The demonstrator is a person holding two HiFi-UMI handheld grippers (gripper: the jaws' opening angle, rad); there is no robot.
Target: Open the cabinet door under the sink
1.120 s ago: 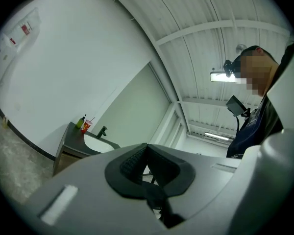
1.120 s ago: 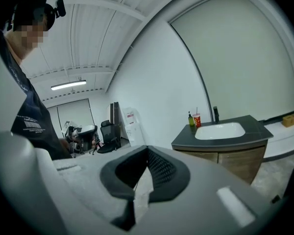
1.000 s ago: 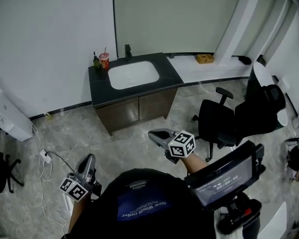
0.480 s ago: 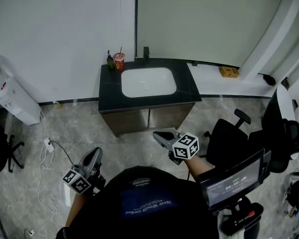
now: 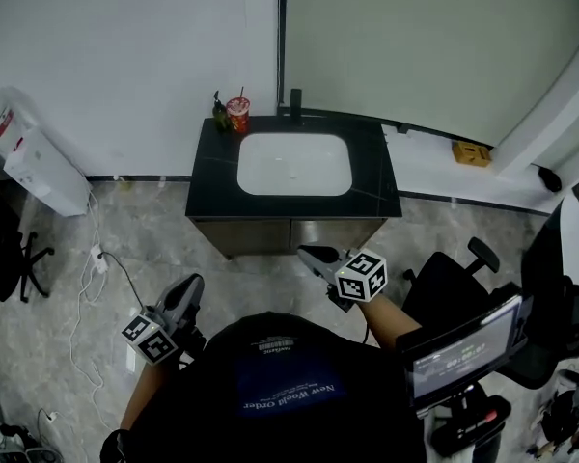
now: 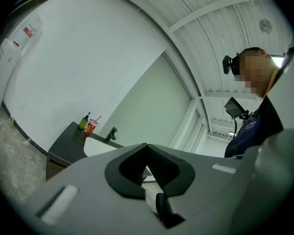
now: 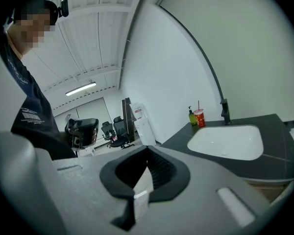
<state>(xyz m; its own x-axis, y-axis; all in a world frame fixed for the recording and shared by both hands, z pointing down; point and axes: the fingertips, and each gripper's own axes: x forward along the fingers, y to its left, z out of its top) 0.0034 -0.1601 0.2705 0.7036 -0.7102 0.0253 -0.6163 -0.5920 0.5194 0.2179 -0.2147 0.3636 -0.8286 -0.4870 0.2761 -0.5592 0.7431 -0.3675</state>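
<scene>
The fingers of your right gripper [image 5: 306,253] are pressed together with nothing between them, and it points a little downward toward the front of the sink cabinet without touching it. The fingers of your left gripper [image 5: 192,282] are likewise closed on nothing; it sits level, lower left in the head view, over the marbled floor [image 5: 125,230] and well apart from the cabinet. The two brown cabinet doors [image 5: 289,233] under the sink are both shut, their seam just above your right gripper's tip in the head view. Over them lies the dark bench [image 5: 208,181] with the white sink basin [image 5: 294,164] set into it. A black faucet [image 5: 295,104] stands at the back edge, and a red cup with a straw [image 5: 237,114] and a green bottle [image 5: 219,112] stand side by side in the back left corner. A white water dispenser [image 5: 34,157] stands against the wall to the left, and a black office chair [image 5: 458,283] stands near your right arm.
</scene>
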